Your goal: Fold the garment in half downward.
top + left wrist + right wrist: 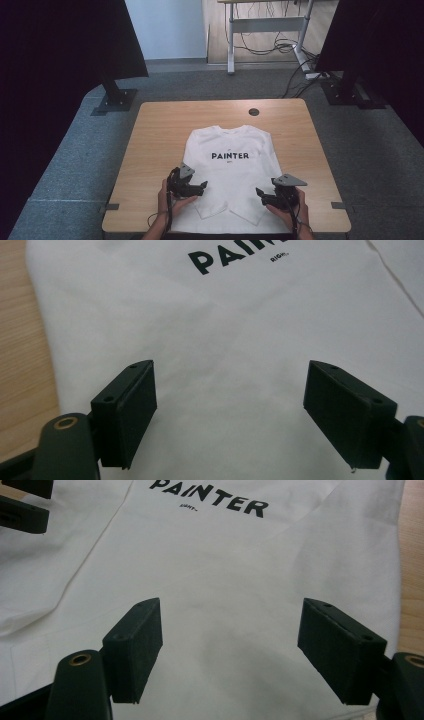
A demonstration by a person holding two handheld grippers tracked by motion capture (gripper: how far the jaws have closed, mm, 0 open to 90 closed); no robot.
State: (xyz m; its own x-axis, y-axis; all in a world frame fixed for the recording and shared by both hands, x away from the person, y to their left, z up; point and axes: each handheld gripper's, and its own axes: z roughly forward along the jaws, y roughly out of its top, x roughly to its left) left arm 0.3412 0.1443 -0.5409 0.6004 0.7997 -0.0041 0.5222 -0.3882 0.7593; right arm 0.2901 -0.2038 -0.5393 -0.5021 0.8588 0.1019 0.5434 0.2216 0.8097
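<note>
Shirt (230,170) lies collar-away along the worktop (150,150), hem at your near edge, both tongs, left (200,189) and right (261,195), gaping empty over its bottom corners.

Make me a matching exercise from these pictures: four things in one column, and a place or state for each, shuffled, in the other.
Things:
1. shirt
2. left gripper
3. right gripper
4. round hole

Places or states:
A. in the tabletop beyond the collar
B. open, above the near right part of the shirt
C. spread flat on the table, print up, sleeves folded in
D. open, above the near left part of the shirt

Pairs: 1-C, 2-D, 3-B, 4-A
</note>
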